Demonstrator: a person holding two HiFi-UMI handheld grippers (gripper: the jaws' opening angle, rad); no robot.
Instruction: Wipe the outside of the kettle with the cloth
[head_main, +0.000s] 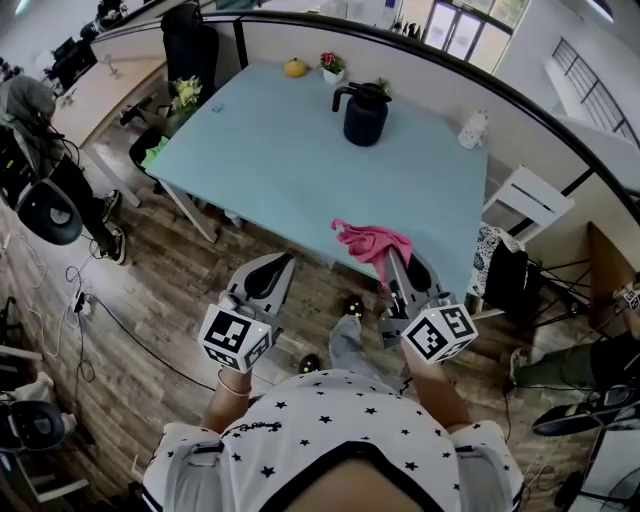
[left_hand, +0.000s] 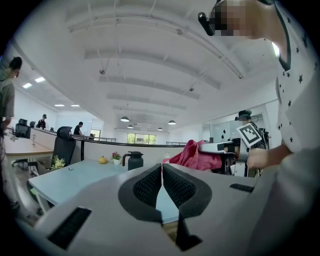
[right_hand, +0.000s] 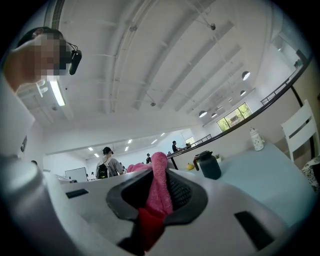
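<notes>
Table (head_main: 260, 150) holds kettle (head_main: 365, 118); right gripper view alone shows cloth (right_hand: 159, 185) between jaws.

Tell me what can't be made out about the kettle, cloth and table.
1. Kettle: far side hidden by its own body in every view; surface too small to judge.
2. Cloth: the part pinched in the right claw, covered by the jaws, right gripper view.
3. White object on the table: too small to identify, head view.

Dark kettle (head_main: 365, 113) upright on table's far side; pink cloth (head_main: 373, 242) bunched, pinched in right claw (head_main: 398, 268).
</notes>
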